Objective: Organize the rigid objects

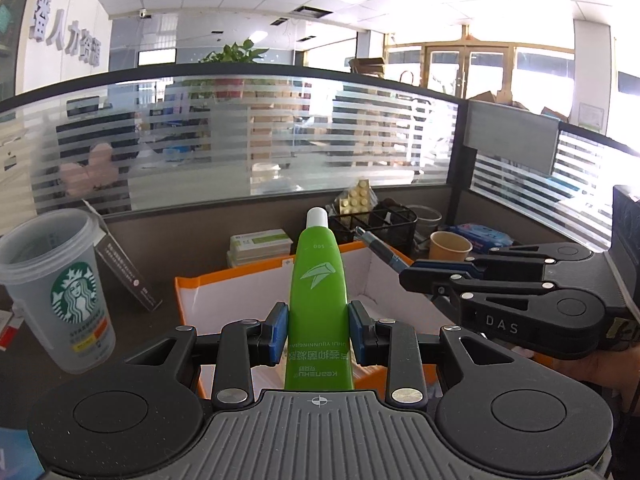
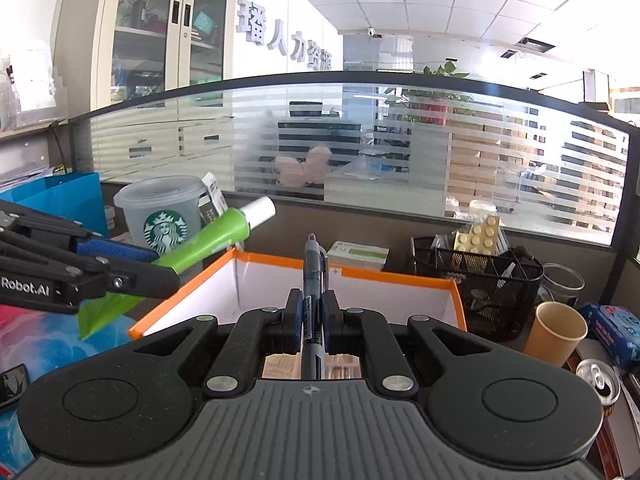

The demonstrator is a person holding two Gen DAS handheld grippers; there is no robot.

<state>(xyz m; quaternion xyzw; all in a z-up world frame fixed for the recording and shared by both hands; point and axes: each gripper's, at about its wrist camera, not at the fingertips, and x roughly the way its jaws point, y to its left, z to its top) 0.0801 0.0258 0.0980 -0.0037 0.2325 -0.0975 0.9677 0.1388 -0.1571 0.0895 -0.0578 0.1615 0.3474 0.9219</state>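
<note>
Green tube [image 1: 318,300] sits clamped in my left gripper [image 1: 318,330], long axis running straight out ahead, white cap forward, over the near edge of the orange box [image 1: 188,300]. My right gripper [image 2: 312,320] is clamped on the pen [image 2: 314,280], tip forward (likewise lengthwise), nearer the box's middle. One tube, one pen, one box.

Left gripper [image 1: 318,330]: fingers [image 1: 277,332] clamped on the sides of a green tube [image 1: 318,288], which points to 12 o'clock. Right gripper [image 2: 312,322]: fingers [image 2: 294,320] closed tight on a dark blue pen [image 2: 314,276], tip toward 12 o'clock. In the left wrist view the right gripper enters from 3 o'clock; a hand [image 1: 600,368] shows beneath it.
</note>
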